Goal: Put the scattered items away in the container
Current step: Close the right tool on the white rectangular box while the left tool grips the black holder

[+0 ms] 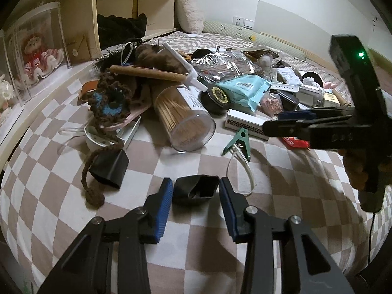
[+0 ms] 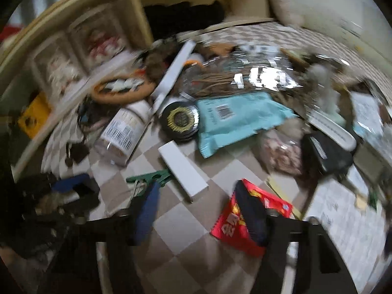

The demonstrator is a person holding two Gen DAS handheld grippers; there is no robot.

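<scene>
Blue ribbed pads line the left gripper, whose fingers stand narrow on either side of a small black open-topped box resting on the checked bedspread; whether the pads already press its walls I cannot tell, as a sliver of gap seems to show on each side. That box looks like the likeliest container, though that is a guess.

In the blurred right wrist view, the right gripper has its fingers fairly wide with nothing between them, the right one lying over a red packet and the left one near a green clip.

Just beyond the left gripper lie that green clip and a white loop of cord; to the left, a second black box sits beside a brown crocheted cord. Farther off, the heap holds a clear tub of cotton swabs, a silver harmonica-like bar and a teal packet.

To do this well, steady the small box squarely without tipping it, then bring the nearest loose piece over its mouth before letting go.
</scene>
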